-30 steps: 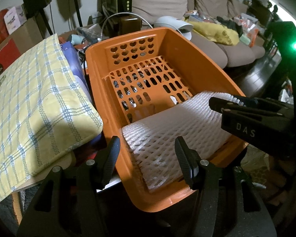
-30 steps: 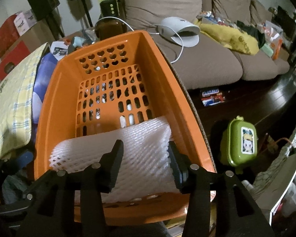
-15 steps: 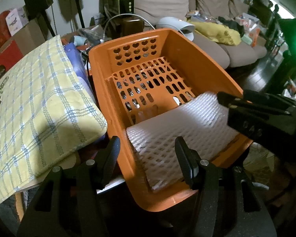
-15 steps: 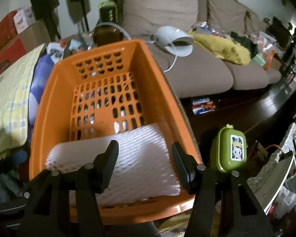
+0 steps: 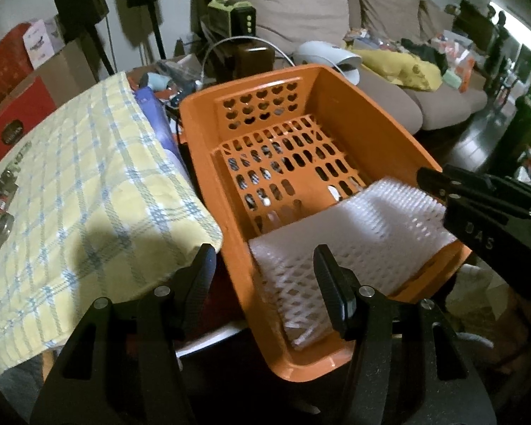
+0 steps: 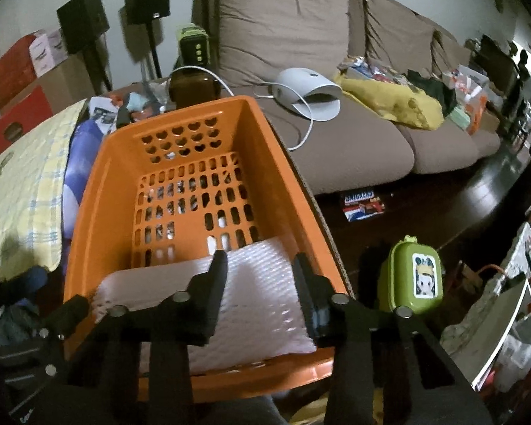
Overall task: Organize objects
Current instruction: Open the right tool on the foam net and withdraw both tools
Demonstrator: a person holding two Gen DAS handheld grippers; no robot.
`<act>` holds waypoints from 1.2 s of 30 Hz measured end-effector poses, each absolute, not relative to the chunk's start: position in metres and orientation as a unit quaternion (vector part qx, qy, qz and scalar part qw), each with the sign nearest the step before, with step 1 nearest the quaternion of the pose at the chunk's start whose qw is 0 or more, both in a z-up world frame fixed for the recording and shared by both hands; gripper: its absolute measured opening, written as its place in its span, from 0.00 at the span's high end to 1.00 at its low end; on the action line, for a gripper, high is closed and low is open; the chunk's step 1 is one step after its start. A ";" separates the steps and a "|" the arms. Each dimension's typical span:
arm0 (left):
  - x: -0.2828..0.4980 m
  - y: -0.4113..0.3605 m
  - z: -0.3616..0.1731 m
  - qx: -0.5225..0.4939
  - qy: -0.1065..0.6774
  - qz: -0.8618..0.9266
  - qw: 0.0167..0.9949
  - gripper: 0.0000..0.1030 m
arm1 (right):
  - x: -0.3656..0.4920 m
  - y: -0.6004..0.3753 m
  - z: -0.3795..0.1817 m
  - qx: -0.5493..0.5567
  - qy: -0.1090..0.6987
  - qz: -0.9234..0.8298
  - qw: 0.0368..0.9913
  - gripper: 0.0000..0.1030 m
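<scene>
White foam sheet [image 6: 251, 297] partly hidden behind right gripper [image 6: 260, 269], green case [image 6: 415, 278] label unreadable

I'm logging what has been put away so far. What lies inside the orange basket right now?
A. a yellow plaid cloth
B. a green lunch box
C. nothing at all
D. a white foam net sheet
D: the white foam net sheet lies on the floor of the orange basket at its near end, and nothing else is in there.
</scene>
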State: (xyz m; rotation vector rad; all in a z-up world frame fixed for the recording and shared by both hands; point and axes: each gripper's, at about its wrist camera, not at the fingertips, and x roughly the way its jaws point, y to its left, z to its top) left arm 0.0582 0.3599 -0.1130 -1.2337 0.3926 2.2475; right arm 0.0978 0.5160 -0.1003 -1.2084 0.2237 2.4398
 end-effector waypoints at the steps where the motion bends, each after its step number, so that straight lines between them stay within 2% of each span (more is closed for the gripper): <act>1: 0.057 0.359 -0.113 -0.458 0.143 0.835 0.269 0.47 | 0.098 0.515 -0.100 -0.431 0.079 0.876 0.201 0.75; 4: 0.053 0.355 -0.111 -0.457 0.137 0.837 0.266 0.48 | 0.098 0.513 -0.100 -0.429 0.076 0.880 0.188 0.85; 8: 0.050 0.351 -0.107 -0.442 0.144 0.849 0.251 0.48 | 0.097 0.508 -0.098 -0.424 0.065 0.885 0.181 0.90; 20: 0.029 0.321 -0.084 -0.412 0.109 0.877 0.223 0.47 | 0.103 0.515 -0.092 -0.414 0.083 0.885 0.198 0.89; 22: 0.026 0.316 -0.080 -0.409 0.102 0.879 0.223 0.47 | 0.103 0.516 -0.094 -0.419 0.083 0.881 0.204 0.84; 24: 0.021 0.308 -0.076 -0.405 0.095 0.882 0.222 0.47 | 0.103 0.519 -0.095 -0.422 0.082 0.877 0.213 0.66; 29: 0.001 0.277 -0.065 -0.399 0.061 0.891 0.208 0.47 | 0.112 0.532 -0.095 -0.411 0.115 0.876 0.223 0.59; 34: -0.031 0.210 -0.044 -0.384 -0.004 0.910 0.156 0.47 | 0.120 0.544 -0.094 -0.398 0.153 0.876 0.225 0.57; 36: -0.045 0.171 -0.030 -0.364 -0.043 0.922 0.124 0.48 | 0.122 0.543 -0.090 -0.389 0.156 0.880 0.225 0.51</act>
